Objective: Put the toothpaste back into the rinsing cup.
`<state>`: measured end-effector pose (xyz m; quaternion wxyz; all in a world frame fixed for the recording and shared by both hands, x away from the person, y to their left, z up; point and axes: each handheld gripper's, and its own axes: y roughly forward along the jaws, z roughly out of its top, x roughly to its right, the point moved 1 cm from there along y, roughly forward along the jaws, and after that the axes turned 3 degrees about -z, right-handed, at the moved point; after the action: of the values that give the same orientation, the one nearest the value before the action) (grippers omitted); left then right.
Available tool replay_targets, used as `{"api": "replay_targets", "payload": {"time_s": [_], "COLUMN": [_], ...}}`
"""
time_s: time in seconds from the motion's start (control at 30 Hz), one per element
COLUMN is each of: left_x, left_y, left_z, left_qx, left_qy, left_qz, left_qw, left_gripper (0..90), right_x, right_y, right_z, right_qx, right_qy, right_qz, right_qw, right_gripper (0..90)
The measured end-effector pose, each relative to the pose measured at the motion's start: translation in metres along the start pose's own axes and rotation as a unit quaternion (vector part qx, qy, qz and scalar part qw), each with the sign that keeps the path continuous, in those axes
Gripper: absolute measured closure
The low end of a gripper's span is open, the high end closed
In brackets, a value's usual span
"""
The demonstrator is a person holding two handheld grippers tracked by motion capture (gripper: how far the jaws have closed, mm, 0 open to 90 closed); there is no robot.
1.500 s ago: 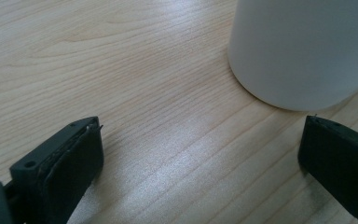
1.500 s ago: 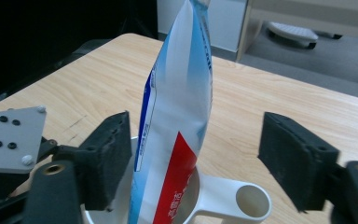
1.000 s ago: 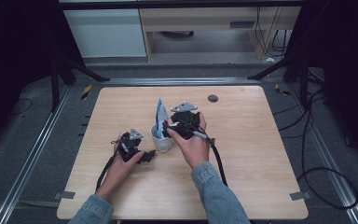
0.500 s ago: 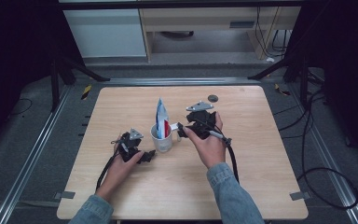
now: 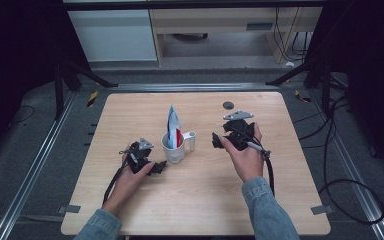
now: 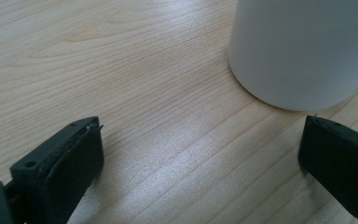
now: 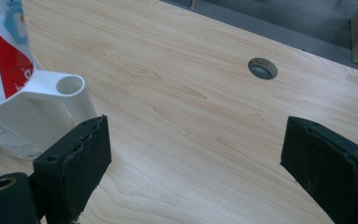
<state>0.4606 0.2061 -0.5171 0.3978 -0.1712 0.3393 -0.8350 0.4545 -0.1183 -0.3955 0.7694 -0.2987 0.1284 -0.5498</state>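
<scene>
Two claws are mine, and both are open with nothing in them. My right claw [image 5: 219, 140] was up close to the white plastic cup with a handle [image 5: 174, 148] a moment ago. Now it has pulled back to the right and sits well apart from the cup, with its jaws spread wide over bare wood. In the right gripper view I can see the cup's handle [image 7: 65, 91] just past my left jaw.

One blue, white and red toothpaste tube [image 5: 173, 125] stands up tall inside the cup, leaning a little. The cup stands near the middle of the pale wooden tabletop [image 5: 130, 110].

I think this means my right claw has let the tube go, and dropping it in the cup is done.

My left claw [image 5: 158, 166] rests on the tabletop just beside the cup's foot. It has not moved. In the left gripper view the cup's white wall [image 6: 303, 51] is near, not between the jaws.
</scene>
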Motion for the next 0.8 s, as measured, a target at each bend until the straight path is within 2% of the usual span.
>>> {"api": "replay_targets", "payload": {"time_s": [0.2,0.43,0.53,0.8], "left_x": [0.000,0.000,0.000,0.000], "left_y": [0.000,0.000,0.000,0.000], "left_z": [0.000,0.000,0.000,0.000], "left_qx": [0.000,0.000,0.000,0.000], "left_qy": [0.000,0.000,0.000,0.000], "left_qz": [0.000,0.000,0.000,0.000], "left_qw": [1.0000,1.0000,1.0000,1.0000], "left_gripper": [0.0,0.0,0.0,0.0], "right_x": [0.008,0.014,0.018,0.025], "right_y": [-0.004,-0.008,-0.007,-0.003], "right_z": [-0.007,-0.014,-0.020,-0.040], "right_qx": [-0.011,-0.006,-0.008,-0.022], "right_qy": [-0.011,-0.010,-0.001,0.001], "right_qz": [0.005,0.020,0.030,0.024], "right_qw": [0.9999,0.9997,0.9995,0.9995], "right_gripper": [7.7,7.2,6.6,7.1]}}
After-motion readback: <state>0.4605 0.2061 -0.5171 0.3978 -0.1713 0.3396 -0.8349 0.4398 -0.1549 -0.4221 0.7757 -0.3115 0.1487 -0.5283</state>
